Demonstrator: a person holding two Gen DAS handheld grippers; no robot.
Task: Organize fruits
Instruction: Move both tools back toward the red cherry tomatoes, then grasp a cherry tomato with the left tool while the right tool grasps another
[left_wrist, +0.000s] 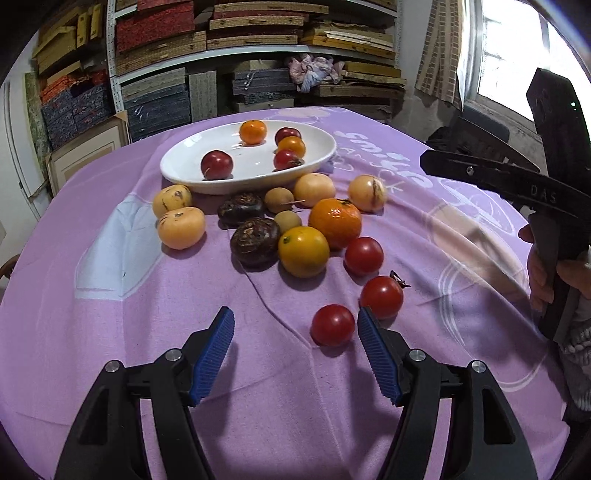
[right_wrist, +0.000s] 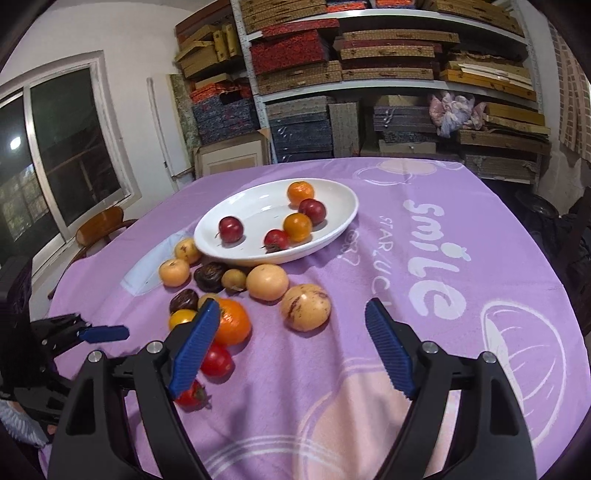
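A white oval plate (left_wrist: 177, 166) (right_wrist: 207, 240) at the back of the table holds several small red and orange fruits. In front of it, loose on the purple cloth, lie pale yellow fruits, two dark brown ones (left_wrist: 255, 240), an orange tangerine (left_wrist: 334, 223) and three red tomatoes. My left gripper (left_wrist: 295, 317) is open low over the cloth; the nearest tomato (left_wrist: 332, 325) lies between its fingers, close to the right pad, untouched. My right gripper (right_wrist: 291, 312) is open above the cloth, with a speckled yellow fruit (right_wrist: 306, 307) just beyond its tips.
The purple cloth (left_wrist: 110, 332) covers the whole table and falls off at its edges. Shelves stacked with boxes (right_wrist: 369, 55) stand behind it. A wooden chair (right_wrist: 99, 225) stands at the far left by the window. A hand (left_wrist: 543, 280) holds the right gripper's handle.
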